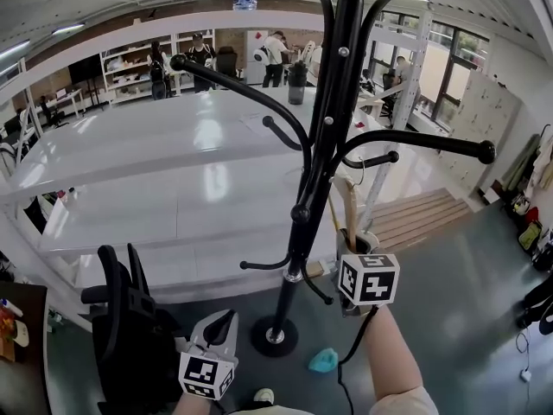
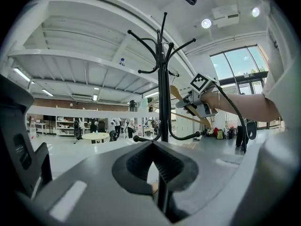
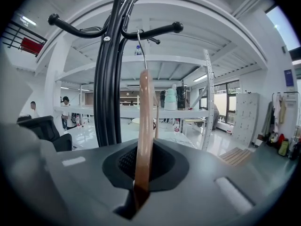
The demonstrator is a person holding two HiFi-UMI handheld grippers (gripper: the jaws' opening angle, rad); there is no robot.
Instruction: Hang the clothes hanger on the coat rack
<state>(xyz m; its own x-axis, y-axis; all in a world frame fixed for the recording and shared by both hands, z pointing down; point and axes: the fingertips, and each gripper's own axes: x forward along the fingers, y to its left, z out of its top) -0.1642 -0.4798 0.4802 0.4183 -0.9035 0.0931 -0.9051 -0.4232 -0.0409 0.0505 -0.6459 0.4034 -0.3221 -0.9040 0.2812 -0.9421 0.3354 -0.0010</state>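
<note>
The fingers [image 3: 188, 175] of my right gripper [image 3: 140, 187] pinch the wooden clothes hanger [image 3: 144, 121], its wire hook [image 3: 141, 48] up beside a coat rack [image 3: 107, 79] arm. I judge it light, stiff and smooth, so it may swivel. My left gripper [image 2: 157, 173] is closed, empty

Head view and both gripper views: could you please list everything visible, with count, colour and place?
coat rack: one, black, standing on the floor, centre
clothes hanger: one, light wood with a metal hook, upright beside the rack's pole
office chair: one, black, lower left
table: one, white, behind the rack
bottle: one, dark, on the table
small item: one, turquoise, on the floor near the rack's base
people: several, far background
left gripper: one, grey, jaws together, empty
right gripper: one, grey, jaws shut on the clothes hanger
</note>
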